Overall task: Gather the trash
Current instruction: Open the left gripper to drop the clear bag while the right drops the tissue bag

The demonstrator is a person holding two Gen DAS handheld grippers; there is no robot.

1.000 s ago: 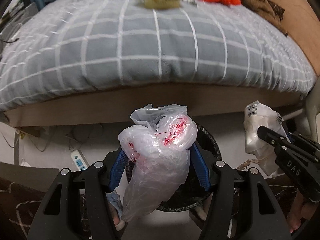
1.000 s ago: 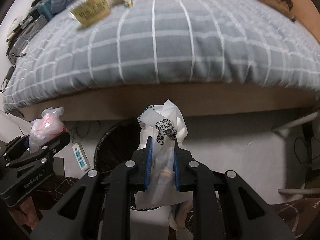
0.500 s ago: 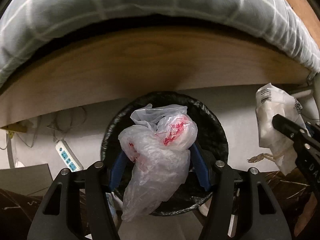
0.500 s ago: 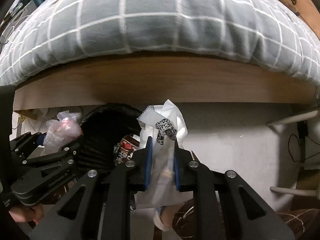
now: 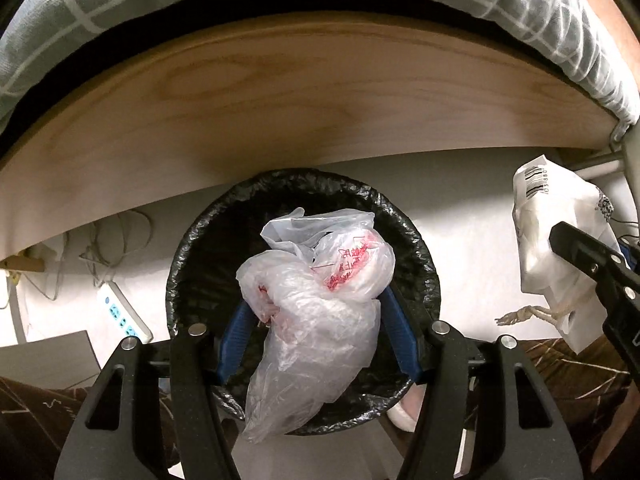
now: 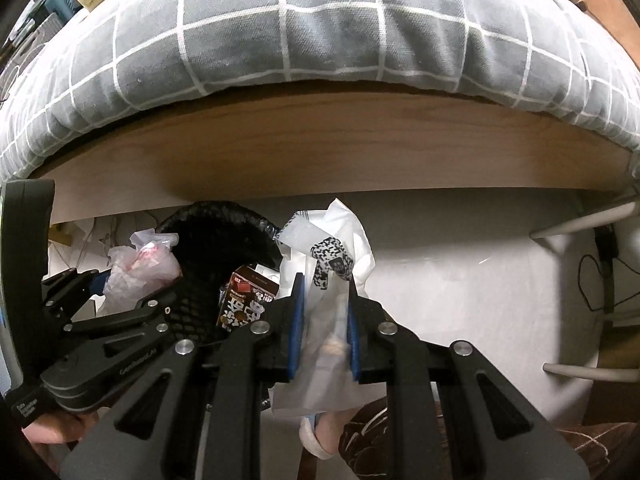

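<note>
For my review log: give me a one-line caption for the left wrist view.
Left gripper holds a crumpled clear plastic bag over the black-lined trash bin beside the bed.

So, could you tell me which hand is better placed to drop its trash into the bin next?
Left. The left gripper holds its plastic bag directly above the black-lined bin, while the right gripper's white packet hangs beside it.

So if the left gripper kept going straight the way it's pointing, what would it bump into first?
Probably the bin: the left gripper, holding the crumpled plastic bag, points down into its black-lined opening. How far below is unclear.
</note>
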